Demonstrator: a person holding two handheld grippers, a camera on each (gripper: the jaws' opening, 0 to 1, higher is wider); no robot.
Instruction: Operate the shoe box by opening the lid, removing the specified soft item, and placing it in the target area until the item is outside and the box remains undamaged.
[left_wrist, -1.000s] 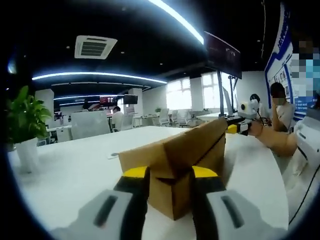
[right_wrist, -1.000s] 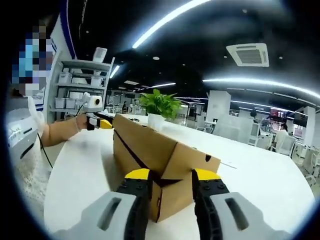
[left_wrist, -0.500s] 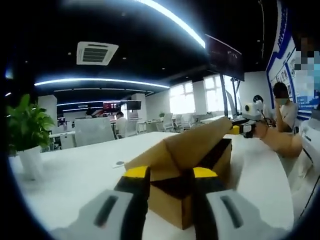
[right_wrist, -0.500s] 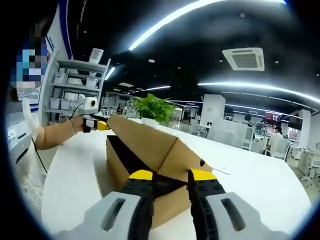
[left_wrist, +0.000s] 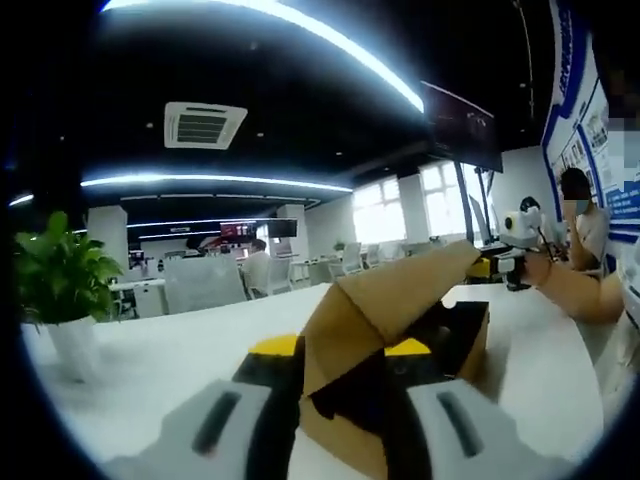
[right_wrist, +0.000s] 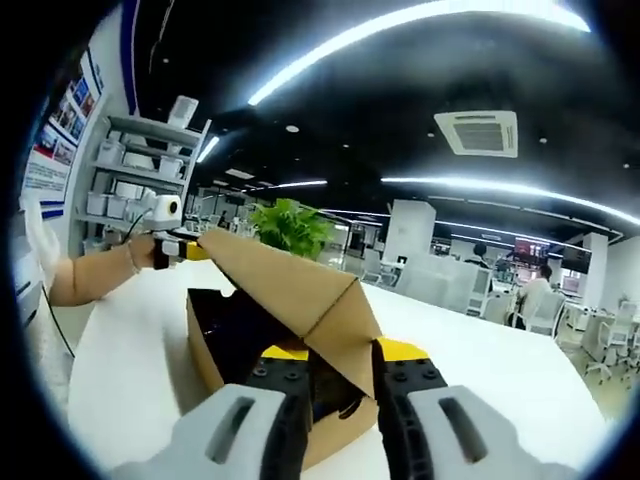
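Observation:
The brown cardboard shoe box (left_wrist: 462, 340) stands on the white table (left_wrist: 160, 365), its hinged lid (left_wrist: 385, 295) raised at a slant. My left gripper (left_wrist: 343, 352) is shut on one end flap of the lid. At the opposite end my right gripper (right_wrist: 340, 352) is shut on the other flap of the lid (right_wrist: 300, 285). The box (right_wrist: 205, 350) gapes under it, and its inside (right_wrist: 240, 320) looks dark; I cannot make out the contents. Each gripper appears far off in the other's view: the right gripper (left_wrist: 510, 262) and the left gripper (right_wrist: 168, 245), both on a person's forearm.
A potted green plant (left_wrist: 60, 285) stands on the table beyond the box, also the plant (right_wrist: 290, 225). Grey shelving with bins (right_wrist: 140, 180) rises behind the person. A seated person (left_wrist: 580, 205) and a hanging monitor (left_wrist: 460, 120) are farther off. Bare tabletop (right_wrist: 490, 375) lies around the box.
The lid has swung up from closed to a steep slant, both grippers rising with its ends. The dark inside of the box now shows.

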